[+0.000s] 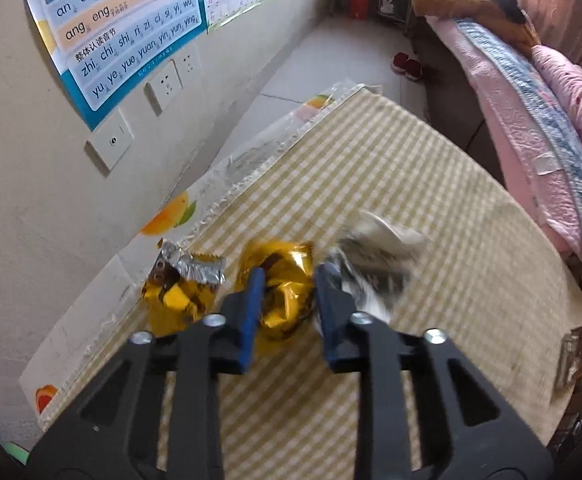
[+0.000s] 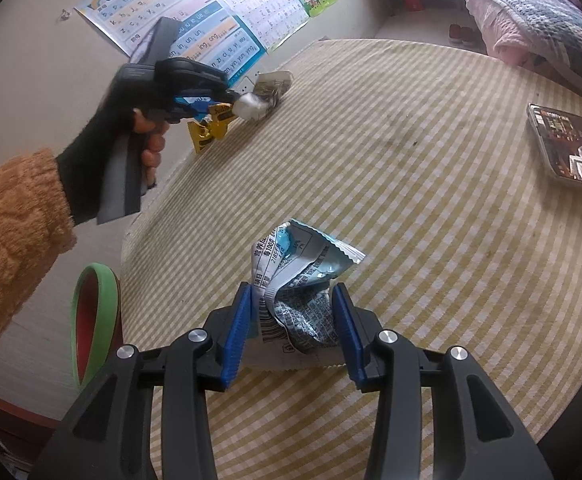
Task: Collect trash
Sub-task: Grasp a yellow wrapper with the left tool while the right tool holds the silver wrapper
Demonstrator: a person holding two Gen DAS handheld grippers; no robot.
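Checked tablecloth (image 2: pixel 411 184) near wall: left gripper (image 1: pixel 287 300) pinched gold wrapper (image 1: pixel 281 280); right gripper (image 2: pixel 291 320) clamped blue-white wrapper (image 2: pixel 295 284). Best lift both straight, grips firm, toward green-rimmed bin (image 2: pixel 91 320).

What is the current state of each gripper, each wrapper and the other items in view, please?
left gripper: shut on the gold wrapper.
right gripper: shut on the blue-and-white wrapper, crumpled.
yellow wrapper: torn open, lying on the checked tablecloth.
silver wrapper: crumpled, lying right of the gold one.
phone: lying flat, screen lit.
green-rimmed bin: open, beside the table.
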